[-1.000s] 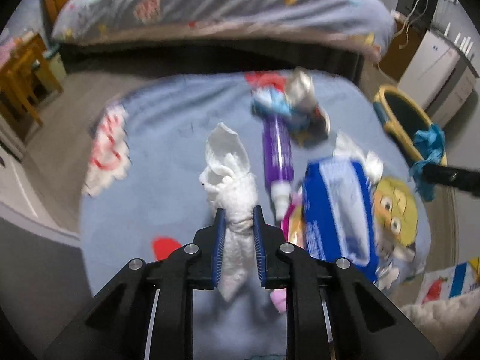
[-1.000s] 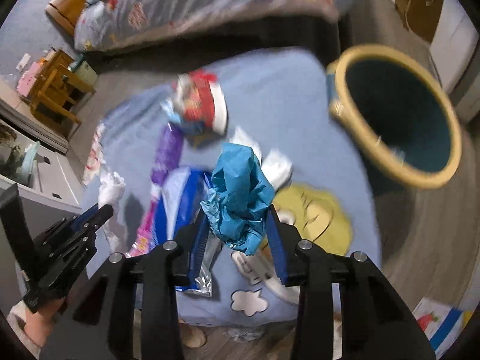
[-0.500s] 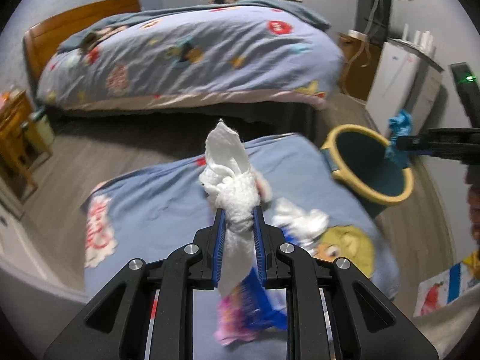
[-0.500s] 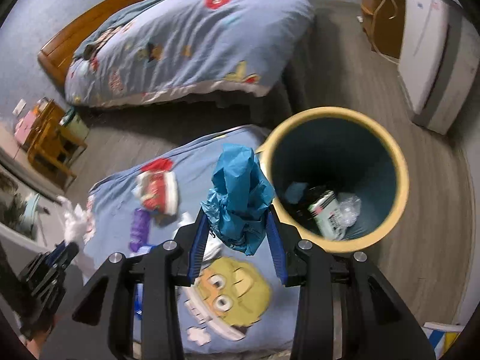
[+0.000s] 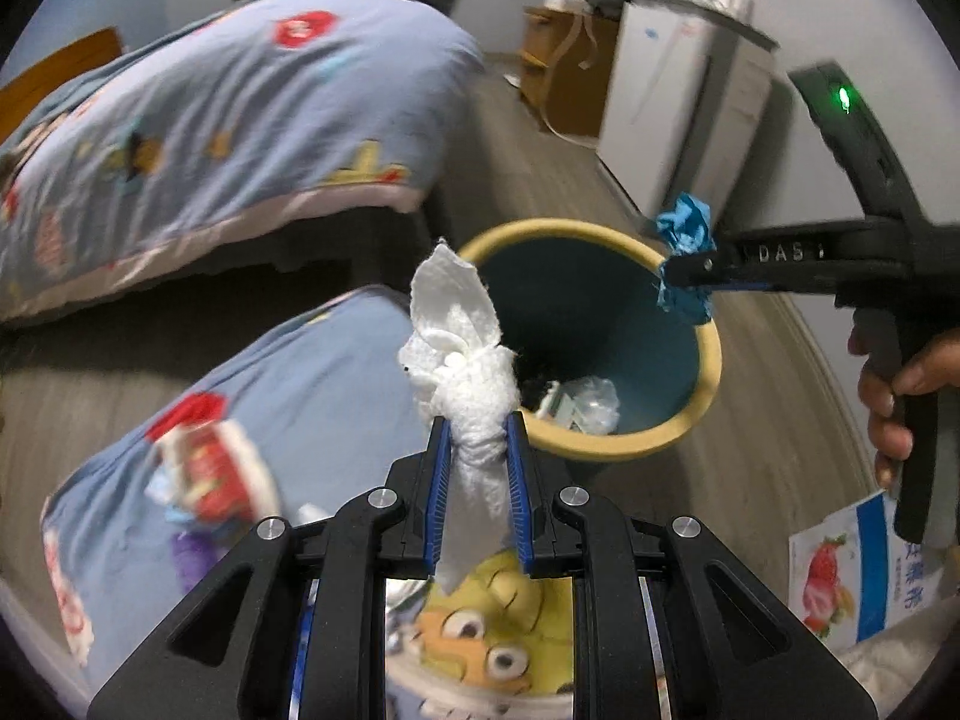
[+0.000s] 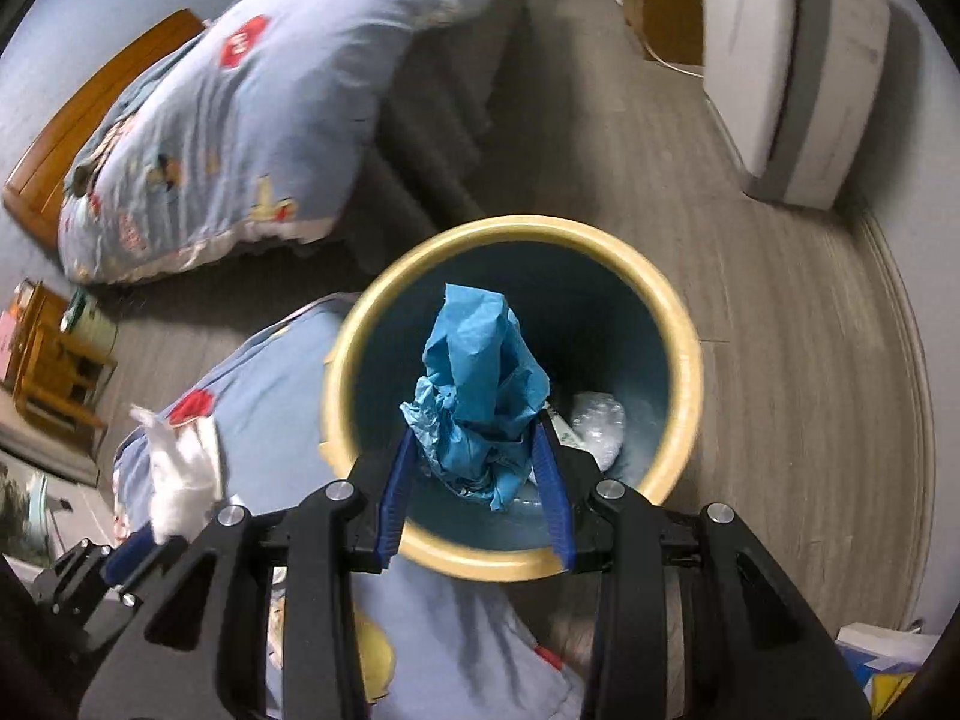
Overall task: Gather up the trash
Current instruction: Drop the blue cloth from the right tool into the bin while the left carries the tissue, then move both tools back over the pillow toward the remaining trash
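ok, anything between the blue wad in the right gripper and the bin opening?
Nothing visible. The right gripper holds the blue crumpled wad right over the open mouth of the yellow-rimmed bin, no lid on it. The left gripper with its white tissue sits off to the bin's side, apart from the wad.

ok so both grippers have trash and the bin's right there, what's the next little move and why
Probably open the right gripper first. It is clamped on the blue crumpled wad, which in the right wrist view lies against the bin mouth, so it should drop in. The left gripper, pinching the white tissue, looks short of the rim.
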The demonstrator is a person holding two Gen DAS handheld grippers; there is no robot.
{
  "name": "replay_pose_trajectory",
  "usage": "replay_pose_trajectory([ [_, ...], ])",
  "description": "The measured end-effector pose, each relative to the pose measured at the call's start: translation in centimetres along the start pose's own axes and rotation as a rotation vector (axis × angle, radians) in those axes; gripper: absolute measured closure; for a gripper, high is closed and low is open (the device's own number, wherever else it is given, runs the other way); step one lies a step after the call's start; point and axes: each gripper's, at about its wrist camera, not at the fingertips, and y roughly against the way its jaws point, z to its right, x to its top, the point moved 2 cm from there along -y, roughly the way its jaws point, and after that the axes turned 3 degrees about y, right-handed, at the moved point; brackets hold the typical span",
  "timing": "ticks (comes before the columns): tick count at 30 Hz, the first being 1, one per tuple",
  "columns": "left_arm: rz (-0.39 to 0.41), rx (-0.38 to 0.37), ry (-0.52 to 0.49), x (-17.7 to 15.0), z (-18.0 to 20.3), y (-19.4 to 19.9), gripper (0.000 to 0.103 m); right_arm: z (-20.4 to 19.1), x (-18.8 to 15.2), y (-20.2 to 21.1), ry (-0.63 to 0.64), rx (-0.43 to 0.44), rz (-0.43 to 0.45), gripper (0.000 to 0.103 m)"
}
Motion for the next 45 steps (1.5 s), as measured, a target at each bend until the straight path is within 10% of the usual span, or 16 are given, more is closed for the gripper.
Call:
replay_pose_trajectory([
  [14, -0.007, -0.073, -0.037, 3.9, 4.1, -6.5, 0.077, 4.4, 0.0, -2.3, -0.118, -0.003, -0.041, 0.064],
  [18, 0.020, -0.071, -0.026, 4.4, 4.2, -6.3, 0.053, 4.3, 0.1, -2.1, -0.120, -0.007, -0.024, 0.035],
  [26, 0.035, -0.055, 0.004, 4.0, 3.1, -5.3, 0.030, 4.5, 0.5, -1.6, -0.146, 0.010, 0.005, 0.014],
  [45, 0.083, 0.139, 0.083, 0.3, -10.0, 6.5, 0.016, -3.4, 1.5, 0.0, 0.006, 0.027, 0.052, 0.006],
])
